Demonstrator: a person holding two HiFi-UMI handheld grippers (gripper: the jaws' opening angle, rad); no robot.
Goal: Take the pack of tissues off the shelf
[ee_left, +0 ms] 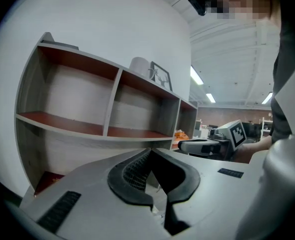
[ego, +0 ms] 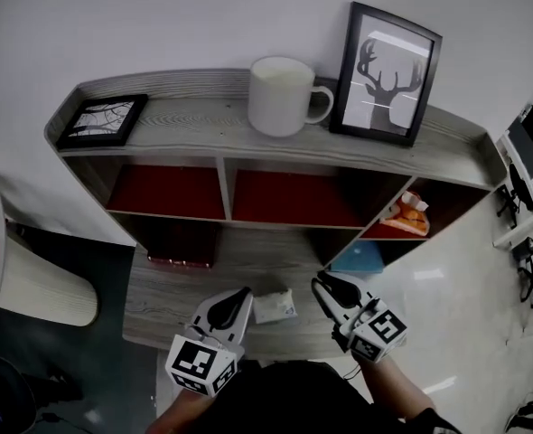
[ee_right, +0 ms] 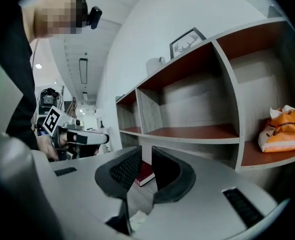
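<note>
- The pack (ego: 274, 306) lies flat on the low front board (ego: 163, 287) of the shelf (ego: 275, 116). It sits between the two grippers and, as far as the head view shows, touches neither.
- The left gripper (ego: 241, 295) is clenched on nothing, its pads meeting at the tips.
- The right gripper (ego: 321, 286) stands a slit apart and is also empty. Only the book (ee_right: 145, 173) shows through its gap.
- Both grippers point roughly level above the board, so neither looks lined up for a grasp yet.
- The right gripper seems the better choice, since its jaws are partly released.
- It would need to widen its jaws past the pack's short side and tip its nose down. It should then lower until a pad passes each long edge.
- The pack looks soft and thin. The pads should close on its middle, low against the board, gently enough not to crush it or squeeze it out sideways.
- The lift should go straight up and toward the person, clear of the left gripper just beside the pack.
</note>
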